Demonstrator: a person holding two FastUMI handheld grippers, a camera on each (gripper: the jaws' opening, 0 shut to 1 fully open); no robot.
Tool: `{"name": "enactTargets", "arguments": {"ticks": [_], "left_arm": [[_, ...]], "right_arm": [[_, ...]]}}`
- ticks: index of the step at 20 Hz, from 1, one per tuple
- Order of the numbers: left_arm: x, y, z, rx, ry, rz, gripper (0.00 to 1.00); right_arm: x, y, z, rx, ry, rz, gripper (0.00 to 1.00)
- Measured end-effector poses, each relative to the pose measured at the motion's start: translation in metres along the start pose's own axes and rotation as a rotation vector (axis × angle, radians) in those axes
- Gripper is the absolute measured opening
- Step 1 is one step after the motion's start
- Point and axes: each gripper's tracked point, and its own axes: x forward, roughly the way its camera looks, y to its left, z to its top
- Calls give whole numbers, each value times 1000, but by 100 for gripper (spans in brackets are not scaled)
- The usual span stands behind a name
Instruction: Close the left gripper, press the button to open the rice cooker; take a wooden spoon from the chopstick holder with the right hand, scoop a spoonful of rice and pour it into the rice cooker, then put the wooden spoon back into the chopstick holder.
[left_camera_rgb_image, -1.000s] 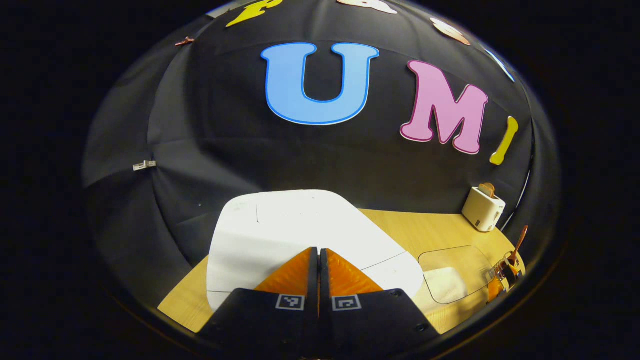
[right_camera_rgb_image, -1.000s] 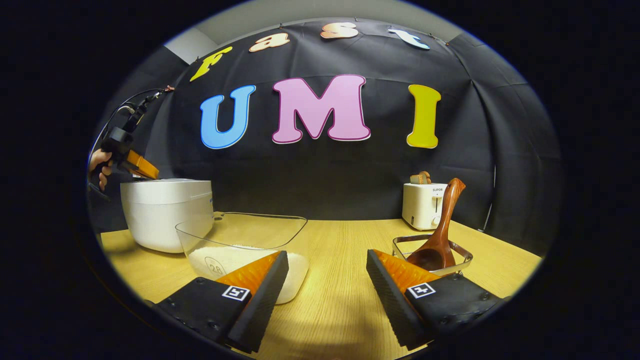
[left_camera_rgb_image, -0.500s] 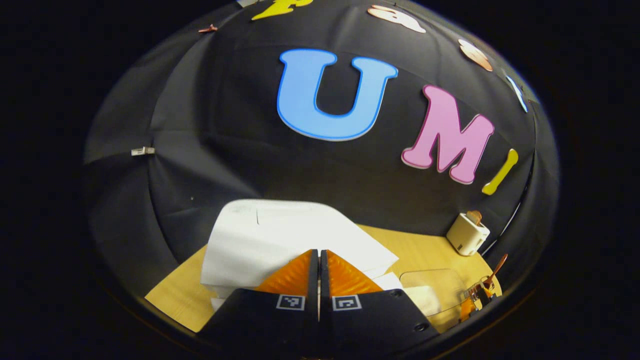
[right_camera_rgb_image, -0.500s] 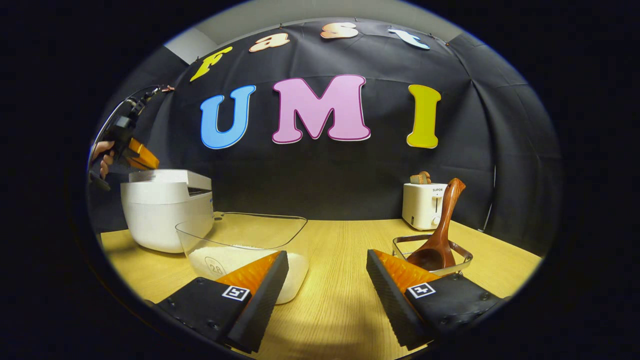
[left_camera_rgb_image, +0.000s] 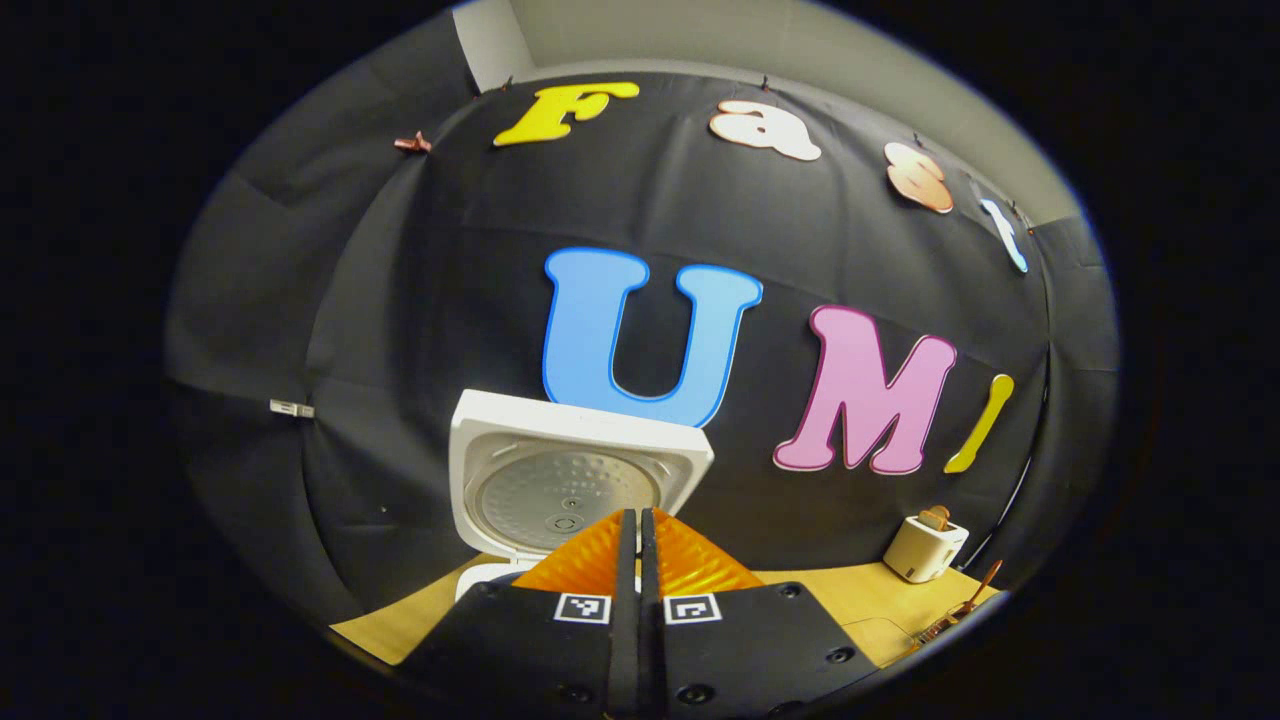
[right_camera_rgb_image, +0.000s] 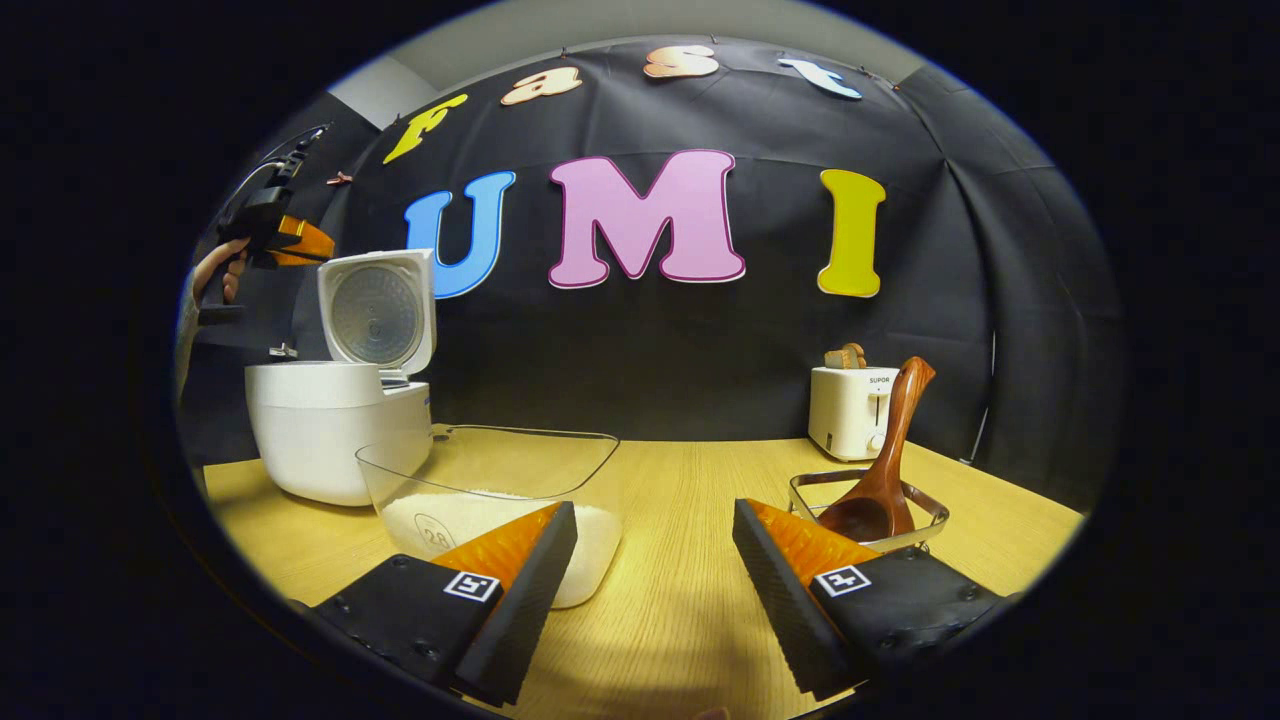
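The white rice cooker (right_camera_rgb_image: 335, 435) stands at the table's left with its lid (right_camera_rgb_image: 380, 312) swung upright; the lid's metal inner plate (left_camera_rgb_image: 565, 497) faces me in the left gripper view. My left gripper (left_camera_rgb_image: 637, 520) is shut on nothing, and in the right gripper view it (right_camera_rgb_image: 300, 240) hangs in a hand above and left of the cooker. A wooden spoon (right_camera_rgb_image: 880, 470) leans in the metal chopstick holder (right_camera_rgb_image: 920, 505) at the right. My right gripper (right_camera_rgb_image: 655, 520) stands open over the table, left of the holder. A clear bowl of rice (right_camera_rgb_image: 490, 510) sits by the cooker.
A white toaster (right_camera_rgb_image: 850, 410) with bread in it stands at the back right of the wooden table (right_camera_rgb_image: 680, 480). The black cloth wall runs behind everything. Bare tabletop lies between the bowl and the holder.
The rice cooker's lid has sprung from closed to fully upright. My left gripper has risen and tilted up away from the cooker. The right gripper has stayed put.
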Motion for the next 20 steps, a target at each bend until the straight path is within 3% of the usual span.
{"name": "enactTargets", "arguments": {"ticks": [3, 5, 6, 7, 10, 12, 15, 20], "left_arm": [[-30, -9, 20, 33, -132, -17, 1], [-51, -6, 24, 46, -196, 7, 43], [-60, -4, 20, 45, -211, 23, 44], [-68, -4, 14, 41, -208, 33, 53], [-84, -10, -25, 34, -147, 35, 90], [-93, -24, -47, 31, -122, -1, 95], [-103, -39, -76, -5, -104, -36, 95], [-108, -42, -115, -46, -54, -36, 95]], "right_arm": [[-7, -3, 10, 7, -37, -2, 98], [-13, 3, 29, 17, -115, 30, 98], [-18, 6, 37, 12, -147, 48, 98], [-25, 7, 42, 3, -162, 58, 98], [-50, 8, 64, -50, -189, 72, 98], [-68, -1, 86, -69, -228, 57, 99], [-78, -42, 91, -101, -201, -41, 97], [-57, -112, 96, 28, -113, -92, 97]]}}
